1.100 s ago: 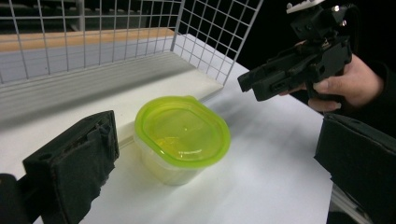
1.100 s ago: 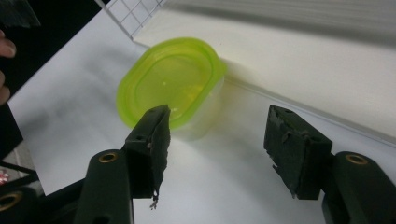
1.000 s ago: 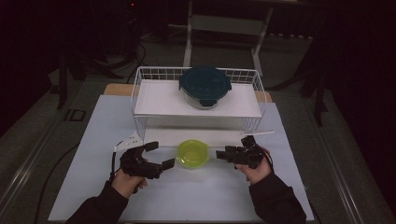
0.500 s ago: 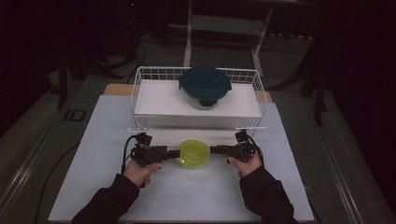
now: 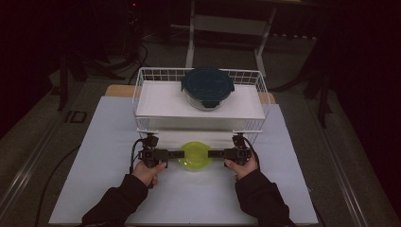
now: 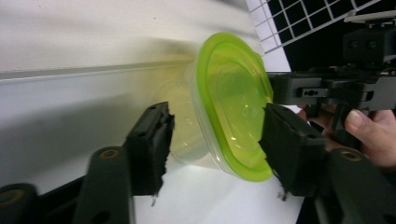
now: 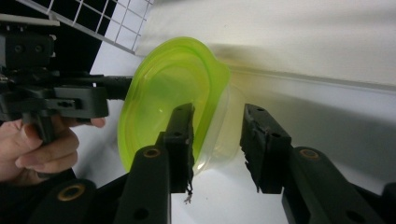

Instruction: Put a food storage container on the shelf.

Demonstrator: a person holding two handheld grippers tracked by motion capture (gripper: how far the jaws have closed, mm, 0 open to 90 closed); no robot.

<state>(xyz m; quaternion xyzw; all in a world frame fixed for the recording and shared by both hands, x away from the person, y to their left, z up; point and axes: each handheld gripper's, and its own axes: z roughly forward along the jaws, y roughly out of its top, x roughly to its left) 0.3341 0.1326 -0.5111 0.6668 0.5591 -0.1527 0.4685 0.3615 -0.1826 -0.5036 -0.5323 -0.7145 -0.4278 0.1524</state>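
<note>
A clear plastic tub with a yellow-green lid (image 5: 195, 155) stands on the white table just in front of the wire basket. My left gripper (image 5: 178, 153) reaches it from the left and my right gripper (image 5: 213, 153) from the right, both turned on their sides. In the left gripper view the tub (image 6: 224, 107) lies between the jaws of the left gripper (image 6: 215, 112), which have just been closing. In the right gripper view the right gripper (image 7: 218, 112) has also been closing: one jaw overlaps the lid (image 7: 173, 93), the other stands just off the tub's base.
A white wire basket (image 5: 142, 94) holding a white board stands right behind the tub. On that board sits a glass container with a dark teal lid (image 5: 207, 87). The white table top (image 5: 293, 189) stretches to both sides and toward the person.
Both hands have moved inward and down to the green-lidded tub. Each gripper has rolled onto its side and its jaws have narrowed around the tub's ends.
</note>
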